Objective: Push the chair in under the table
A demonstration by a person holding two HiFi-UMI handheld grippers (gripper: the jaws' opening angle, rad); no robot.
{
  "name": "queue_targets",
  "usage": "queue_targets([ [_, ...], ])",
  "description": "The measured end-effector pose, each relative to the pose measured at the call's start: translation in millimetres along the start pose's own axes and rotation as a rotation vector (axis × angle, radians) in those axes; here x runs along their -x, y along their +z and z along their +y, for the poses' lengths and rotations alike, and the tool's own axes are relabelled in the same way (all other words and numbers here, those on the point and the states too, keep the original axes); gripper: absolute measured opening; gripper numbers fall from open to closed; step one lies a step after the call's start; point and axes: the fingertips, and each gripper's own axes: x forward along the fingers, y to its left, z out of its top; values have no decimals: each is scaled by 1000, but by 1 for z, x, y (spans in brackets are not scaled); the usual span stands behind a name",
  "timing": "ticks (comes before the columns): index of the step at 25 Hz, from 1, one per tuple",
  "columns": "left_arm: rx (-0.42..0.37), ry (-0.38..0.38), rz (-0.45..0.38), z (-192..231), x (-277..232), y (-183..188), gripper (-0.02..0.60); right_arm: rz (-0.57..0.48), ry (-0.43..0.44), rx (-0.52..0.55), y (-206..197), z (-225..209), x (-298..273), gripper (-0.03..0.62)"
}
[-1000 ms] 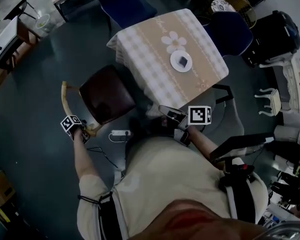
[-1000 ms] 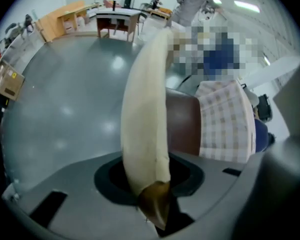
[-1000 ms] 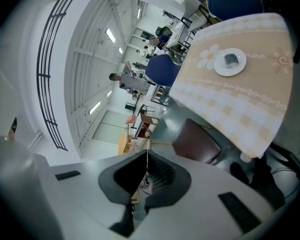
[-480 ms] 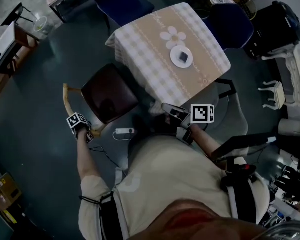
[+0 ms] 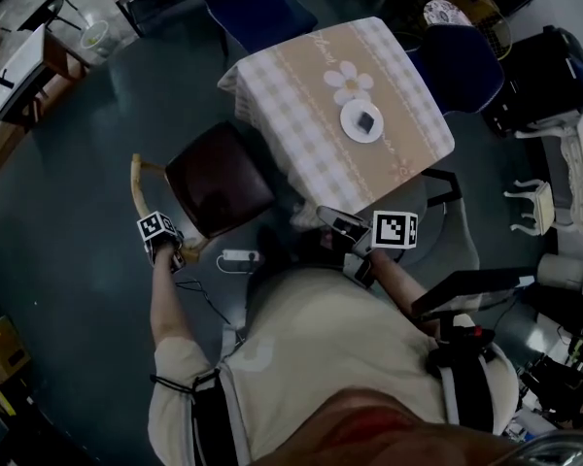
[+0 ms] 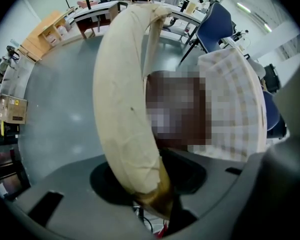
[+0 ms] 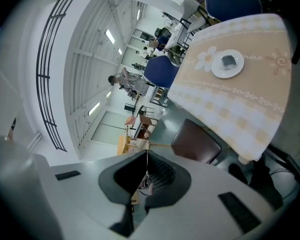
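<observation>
The chair [image 5: 217, 181] stands at the tabletop's [image 5: 291, 95] corner nearest the person, its seat not yet under. So the left claw [image 5: 170, 252], jaws just opening with the curved backrest [image 6: 122, 99] loose between them, should probably re-grip and push squarely toward the tabletop, while the right claw [image 5: 332, 221] is pinched together, empty.

Bare floor [image 5: 68, 231] lay open at the person's left of the chair [image 5: 219, 181]; the draped surface [image 5: 301, 115] stood against its seat, a power strip [image 5: 238, 256] just beside.

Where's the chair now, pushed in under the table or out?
Out: the chair seat shows almost wholly uncovered beside the table, not tucked beneath it.
</observation>
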Motion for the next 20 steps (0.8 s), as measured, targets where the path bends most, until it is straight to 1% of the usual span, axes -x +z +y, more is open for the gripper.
queue_targets([
  [3, -31, 2, -13, -7, 0, 4, 183, -3, 2, 0, 2, -1, 1, 12],
  [6, -42, 14, -1, -5, -1, 4, 187, 3, 14, 9, 1, 1, -2, 12],
  [9, -34, 27, 16, 3, 0, -1, 189, 4, 14, 6, -3, 1, -1, 12],
  [12, -7, 35, 14, 8, 1, -2, 190, 14, 10, 28, 1, -1, 1, 12],
  [15, 13, 26, 6, 7, 1, -1, 193, 22, 44, -24, 4, 6, -3, 12],
  [16, 7, 28, 10, 5, 0, 0, 195, 18, 42, -14, 5, 6, -2, 12],
  [18, -21, 36, 24, 1, -5, 4, 195, 4, 1, 20, 4, -2, 4, 12],
  [20, -48, 52, 39, -1, -8, 3, 197, -12, -13, 4, -2, -8, 8, 12],
])
